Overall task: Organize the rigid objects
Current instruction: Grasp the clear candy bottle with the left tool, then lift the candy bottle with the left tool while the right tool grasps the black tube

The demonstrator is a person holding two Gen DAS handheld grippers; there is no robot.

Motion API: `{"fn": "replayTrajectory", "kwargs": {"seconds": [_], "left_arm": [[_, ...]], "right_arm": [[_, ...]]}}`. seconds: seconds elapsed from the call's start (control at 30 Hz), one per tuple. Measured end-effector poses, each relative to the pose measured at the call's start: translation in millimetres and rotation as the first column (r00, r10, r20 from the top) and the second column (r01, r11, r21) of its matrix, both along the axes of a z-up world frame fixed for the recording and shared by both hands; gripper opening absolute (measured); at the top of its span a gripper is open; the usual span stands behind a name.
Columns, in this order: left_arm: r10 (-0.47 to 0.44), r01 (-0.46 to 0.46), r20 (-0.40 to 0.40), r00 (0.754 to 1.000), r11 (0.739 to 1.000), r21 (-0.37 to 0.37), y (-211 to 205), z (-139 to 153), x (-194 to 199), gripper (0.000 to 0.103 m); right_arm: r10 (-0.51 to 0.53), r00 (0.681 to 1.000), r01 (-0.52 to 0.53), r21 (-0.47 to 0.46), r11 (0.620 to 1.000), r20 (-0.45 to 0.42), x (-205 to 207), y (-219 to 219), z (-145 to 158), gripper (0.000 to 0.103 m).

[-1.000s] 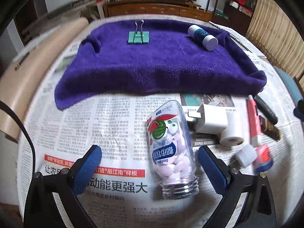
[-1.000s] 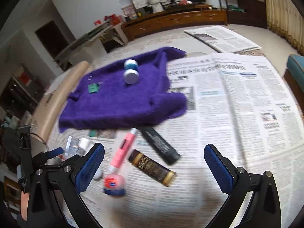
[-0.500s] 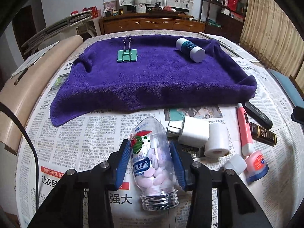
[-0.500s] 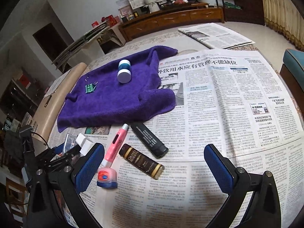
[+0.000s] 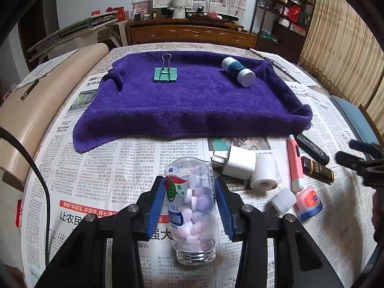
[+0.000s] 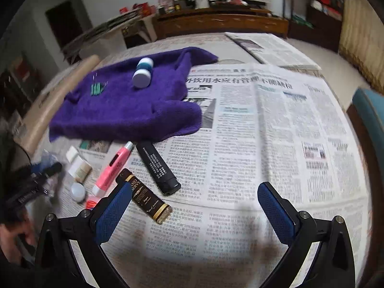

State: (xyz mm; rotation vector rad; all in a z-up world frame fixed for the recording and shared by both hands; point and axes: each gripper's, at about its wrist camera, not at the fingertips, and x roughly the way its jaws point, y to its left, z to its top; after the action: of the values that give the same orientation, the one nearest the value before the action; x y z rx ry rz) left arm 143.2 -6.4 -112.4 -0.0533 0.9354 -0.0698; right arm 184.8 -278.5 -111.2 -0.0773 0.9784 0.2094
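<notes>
While my left gripper (image 5: 189,202) points down at the newspaper (image 5: 96,175), its blue pads (image 5: 157,200) have just closed and now press on both sides of the clear candy bottle (image 5: 192,206), whose open neck points toward me. Ahead of this gripper and a little to the left, a green binder clip (image 5: 165,74) lies on the purple towel (image 5: 192,103); ahead and to the right, a white and teal bottle (image 5: 237,71) lies on the same towel. Just right of the held bottle are a white charger (image 5: 240,164), a white roll (image 5: 264,176) and a pink tube (image 5: 296,165). My right gripper (image 6: 194,213) stands wide open with nothing between its pads; a brown and gold tube (image 6: 146,198) lies just beside its left pad, and a black tube (image 6: 157,168) lies ahead of that.
</notes>
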Motion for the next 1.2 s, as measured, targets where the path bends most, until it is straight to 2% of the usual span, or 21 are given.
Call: {"fn": "replayTrajectory", "kwargs": {"seconds": [0.1,0.23,0.37,0.43,0.53,0.73,0.8,0.87,0.93,1.2], "left_arm": [[-0.002,0.002,0.004,1.0,1.0,-0.02,4.3,2.7,-1.1,0.04],[-0.002,0.002,-0.002,1.0,0.999,-0.038,10.8,5.0,1.8,0.04],[-0.004,0.004,-0.008,1.0,0.998,-0.061,17.7,6.9,7.0,0.04],[-0.008,0.007,-0.007,1.0,0.998,-0.065,18.4,6.9,8.1,0.04],[-0.013,0.012,-0.011,1.0,0.997,-0.075,19.3,4.9,9.7,0.04],[-0.014,0.014,-0.004,1.0,0.996,-0.085,23.0,5.4,7.2,0.04],[-0.012,0.011,-0.009,1.0,0.996,-0.093,26.6,5.1,6.3,0.04],[-0.008,0.007,-0.009,1.0,0.995,-0.099,29.9,5.1,5.5,0.04],[-0.002,0.0,-0.014,1.0,0.994,-0.106,34.0,4.7,4.8,0.04],[0.02,-0.02,-0.005,1.0,0.994,-0.106,44.1,13.2,1.0,0.04]], "right_arm": [[0.064,0.998,-0.063,-0.053,0.997,0.015,7.0,12.1,-2.8,0.1],[0.085,0.996,-0.085,0.018,0.996,0.01,22.0,13.4,-7.4,0.09],[0.117,0.992,-0.115,0.057,0.992,-0.04,34.3,18.7,-18.3,0.074],[0.172,0.984,-0.17,0.031,0.985,-0.053,35.6,28.6,-22.2,0.07],[0.238,0.97,-0.241,-0.064,0.968,-0.049,35.7,45.1,-26.9,0.07],[0.331,0.943,-0.333,-0.076,0.94,-0.044,32.3,49.4,-27.2,0.063],[0.35,0.936,-0.352,-0.07,0.933,-0.036,29.7,49.0,-26.9,0.056],[0.356,0.934,-0.357,-0.068,0.932,-0.027,26.6,49.3,-25.1,0.032],[0.355,0.934,-0.356,-0.065,0.932,-0.028,25.6,49.1,-24.8,0.027],[0.314,0.949,-0.315,-0.054,0.947,-0.026,24.2,39.7,-20.7,0.023]]}}
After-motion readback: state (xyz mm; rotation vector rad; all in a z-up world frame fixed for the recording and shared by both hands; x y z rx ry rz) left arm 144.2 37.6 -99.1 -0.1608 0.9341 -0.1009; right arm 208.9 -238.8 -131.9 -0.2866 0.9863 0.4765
